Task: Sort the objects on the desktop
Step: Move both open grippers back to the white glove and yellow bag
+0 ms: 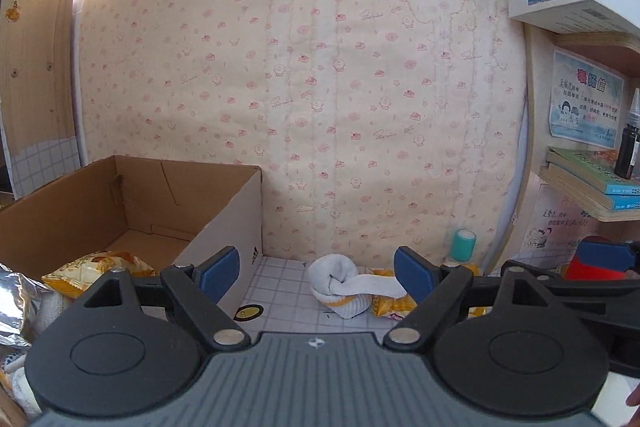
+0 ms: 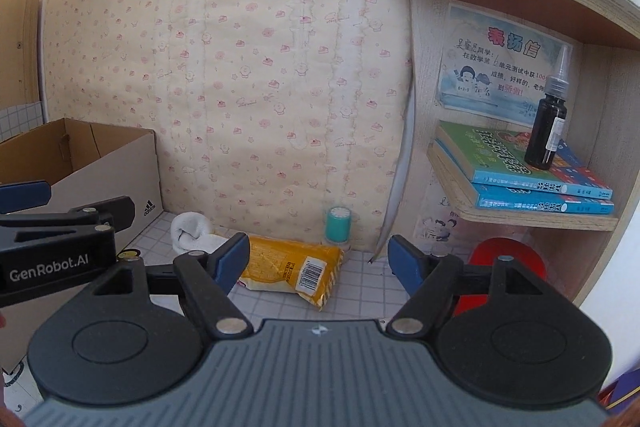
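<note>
Both tongs are standing open with nothing between their pads. The left gripper (image 1: 316,275) is facing a rolled white sock (image 1: 340,285) lying on the tiled desk (image 1: 280,279) near its back edge; the right gripper (image 2: 318,261) is facing a yellow snack packet (image 2: 292,269) lying just beside that sock, barcode end toward the camera. Each tool seems to be lining up on its own item, probably so both can go into the open cardboard box (image 1: 132,203) waiting at the desk's left side, where another yellow packet (image 1: 100,267) is already lying beside something silvery that is cut off by the frame. A teal spool (image 2: 338,225) is standing against the back wall. A red object (image 2: 508,263) under the shelf is half hidden behind the right finger, so I cannot tell what it is. The sock is partly covering the packet in the left view.
</note>
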### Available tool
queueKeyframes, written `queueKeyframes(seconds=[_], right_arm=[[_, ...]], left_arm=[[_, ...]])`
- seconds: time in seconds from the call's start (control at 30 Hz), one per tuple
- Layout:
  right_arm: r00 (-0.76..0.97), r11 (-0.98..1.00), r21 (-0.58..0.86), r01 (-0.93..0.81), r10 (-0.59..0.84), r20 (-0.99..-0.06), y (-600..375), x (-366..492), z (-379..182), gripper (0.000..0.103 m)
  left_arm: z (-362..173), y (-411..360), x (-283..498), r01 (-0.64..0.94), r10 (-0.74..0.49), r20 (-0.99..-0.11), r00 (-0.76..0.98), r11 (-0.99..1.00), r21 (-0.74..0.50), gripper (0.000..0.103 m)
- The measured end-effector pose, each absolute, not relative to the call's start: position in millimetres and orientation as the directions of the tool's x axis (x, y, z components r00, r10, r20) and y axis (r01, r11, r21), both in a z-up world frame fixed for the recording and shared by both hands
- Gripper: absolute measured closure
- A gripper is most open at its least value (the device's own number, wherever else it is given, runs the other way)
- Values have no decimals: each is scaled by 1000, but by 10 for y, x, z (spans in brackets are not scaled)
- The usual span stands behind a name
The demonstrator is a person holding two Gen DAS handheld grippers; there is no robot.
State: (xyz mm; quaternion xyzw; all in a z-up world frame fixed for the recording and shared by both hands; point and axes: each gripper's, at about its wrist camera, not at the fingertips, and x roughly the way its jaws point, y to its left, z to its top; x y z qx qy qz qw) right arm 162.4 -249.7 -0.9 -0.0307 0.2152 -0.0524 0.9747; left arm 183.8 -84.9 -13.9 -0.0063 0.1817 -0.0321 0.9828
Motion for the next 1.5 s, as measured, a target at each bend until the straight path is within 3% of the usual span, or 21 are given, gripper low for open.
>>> queueKeyframes(seconds=[0.6,1.1,1.5], right_arm=[[866,993,-99,69,-109,-488,-2752,2249,-350,28],[836,989,-144,20,-96,-541,-2660,2858,-553,28],[842,992,-126,20,-85,-532,-2710,2748,-558,26]], left_arm=[[-470,-961,2627,-98,83,-459,885,995,-10,16],[-664,-1074,3035,-138,126,-517,846,990,15,15],[-690,-1079,2885,-127,143,-489,860,990,66,16]])
